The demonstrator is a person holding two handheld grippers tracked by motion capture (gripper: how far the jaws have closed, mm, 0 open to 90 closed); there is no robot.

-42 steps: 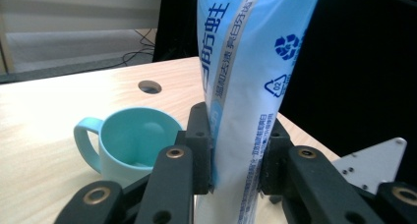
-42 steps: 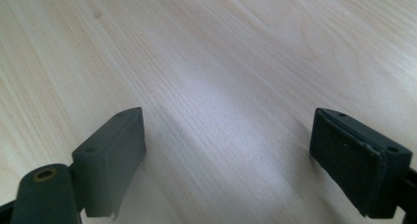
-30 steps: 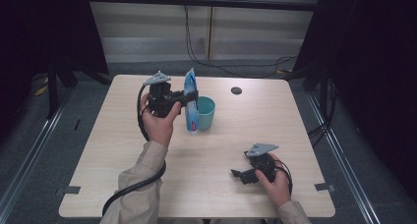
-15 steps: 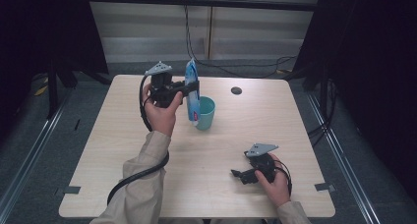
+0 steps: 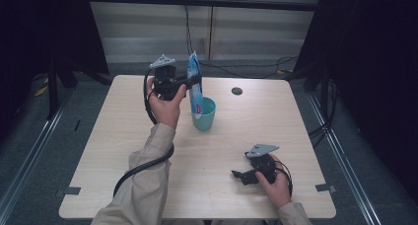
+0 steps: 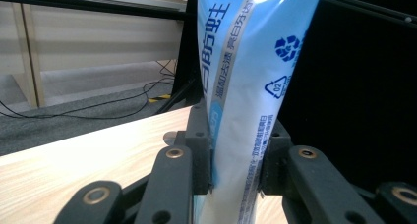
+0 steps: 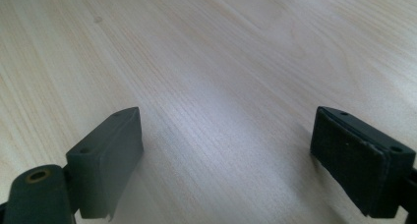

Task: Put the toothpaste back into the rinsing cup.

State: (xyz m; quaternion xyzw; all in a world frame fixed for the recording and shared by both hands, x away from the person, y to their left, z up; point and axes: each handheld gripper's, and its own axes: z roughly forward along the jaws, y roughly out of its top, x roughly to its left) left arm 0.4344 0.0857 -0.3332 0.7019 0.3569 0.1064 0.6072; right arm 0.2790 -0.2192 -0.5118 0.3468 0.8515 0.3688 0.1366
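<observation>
Right gripper [image 5: 242, 175] rests nearest on the desk [image 5: 123, 151], fingers wide, empty. Farther off, left gripper [image 5: 193, 80] clamps the tube [image 5: 195, 89] upright, its lower end in the cup [image 5: 204, 116]. Risk: a tilted tube could catch the rim and tip the cup.

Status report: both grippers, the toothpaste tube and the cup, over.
Left gripper shut on toothpaste tube, tube upright, lower end in teal cup. Right gripper open, low over table. Nothing in the way.
</observation>
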